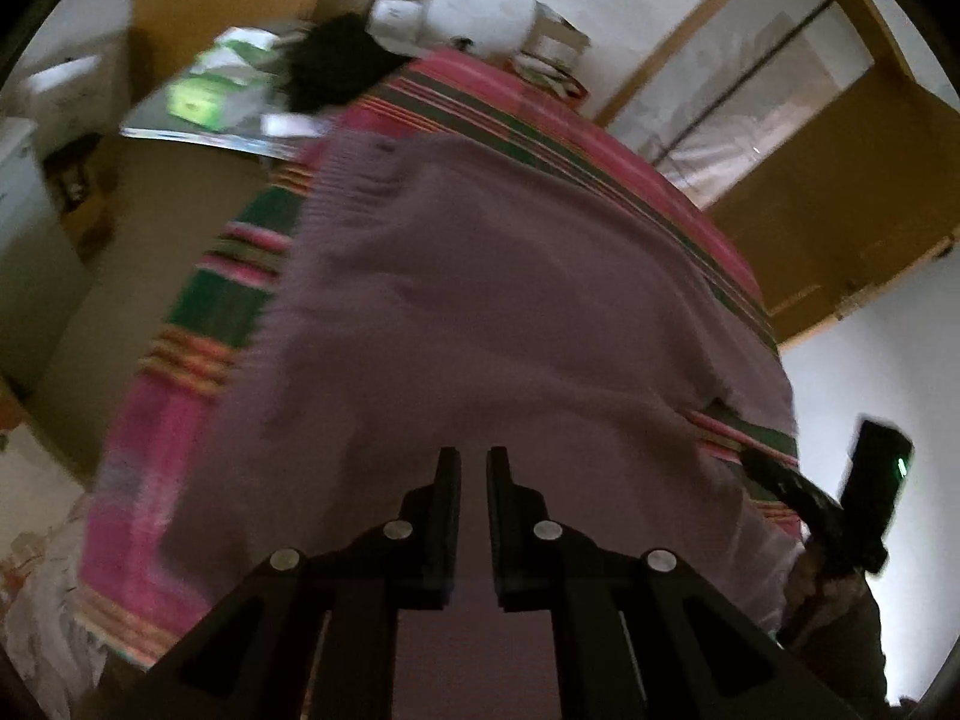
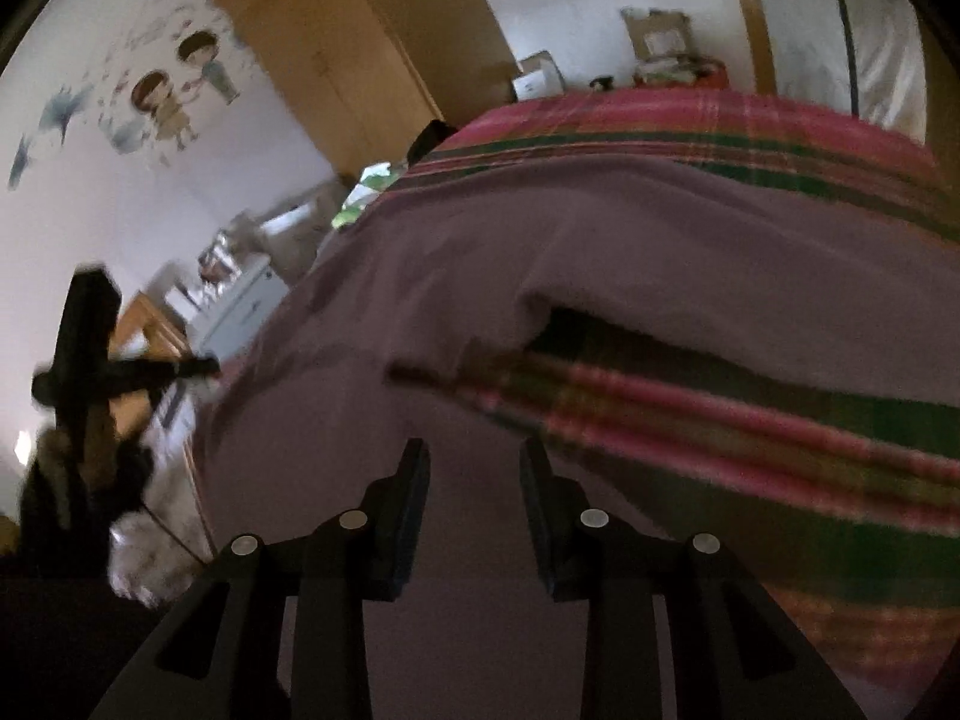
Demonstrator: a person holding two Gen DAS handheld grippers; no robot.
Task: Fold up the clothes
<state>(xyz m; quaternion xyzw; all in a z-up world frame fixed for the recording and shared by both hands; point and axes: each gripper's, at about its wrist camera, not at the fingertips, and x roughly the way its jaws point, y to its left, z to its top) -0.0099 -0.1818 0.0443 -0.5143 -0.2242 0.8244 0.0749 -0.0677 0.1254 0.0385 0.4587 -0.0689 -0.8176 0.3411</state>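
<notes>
A mauve knit garment point(image 1: 480, 276) lies spread on a bed with a pink and green striped bedspread point(image 1: 528, 114). My left gripper point(image 1: 474, 459) hovers over its near part, shut to a thin slit, with no cloth seen pinched. The right gripper point(image 1: 756, 462) shows at the garment's right edge. In the right wrist view the garment point(image 2: 480, 252) has a raised, folded edge that bares the bedspread point(image 2: 720, 420). My right gripper point(image 2: 474, 456) is open above the cloth with nothing between its fingers. The left gripper point(image 2: 207, 367) reaches in at the garment's left edge.
A black item point(image 1: 336, 66), green and white packs point(image 1: 216, 84) and boxes point(image 1: 558, 36) sit past the bed's far end. Wooden wardrobe doors point(image 2: 336, 60), a white cabinet point(image 2: 240, 312) and a wall with cartoon stickers point(image 2: 174, 96) stand to the left.
</notes>
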